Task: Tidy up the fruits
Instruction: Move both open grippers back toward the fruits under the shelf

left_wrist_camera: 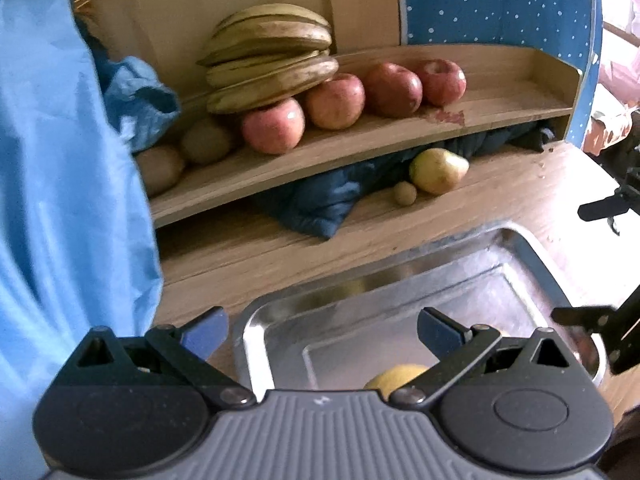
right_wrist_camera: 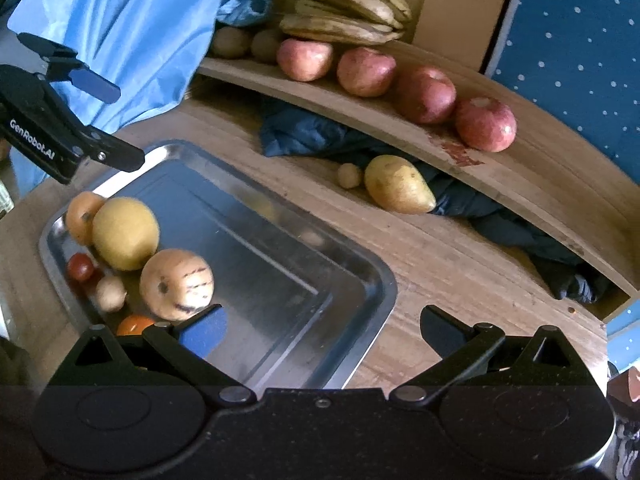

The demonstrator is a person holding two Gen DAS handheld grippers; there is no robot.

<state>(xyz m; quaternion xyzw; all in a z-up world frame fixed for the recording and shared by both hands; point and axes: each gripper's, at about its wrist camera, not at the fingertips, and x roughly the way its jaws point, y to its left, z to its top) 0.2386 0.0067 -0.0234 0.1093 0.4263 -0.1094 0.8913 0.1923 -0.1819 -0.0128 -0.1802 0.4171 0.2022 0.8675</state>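
Beside steel tray [right_wrist_camera: 360, 280], right gripper [right_wrist_camera: 322, 326] hangs spread wide, empty; left gripper [left_wrist_camera: 322, 330] likewise agape over tray, nothing held. Pear [right_wrist_camera: 396, 184] lies beyond tray, tucked under shelf lip [right_wrist_camera: 520, 184], touching dark cloth [right_wrist_camera: 520, 236]. Likely next pick: come in low, flat, straddle pear's belly. Headroom under shelf tight; bare wood [right_wrist_camera: 420, 248] between tray and pear open.

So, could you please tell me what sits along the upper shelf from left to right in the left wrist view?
Two kiwis → first apple under the bananas → second apple → third apple → fourth apple.
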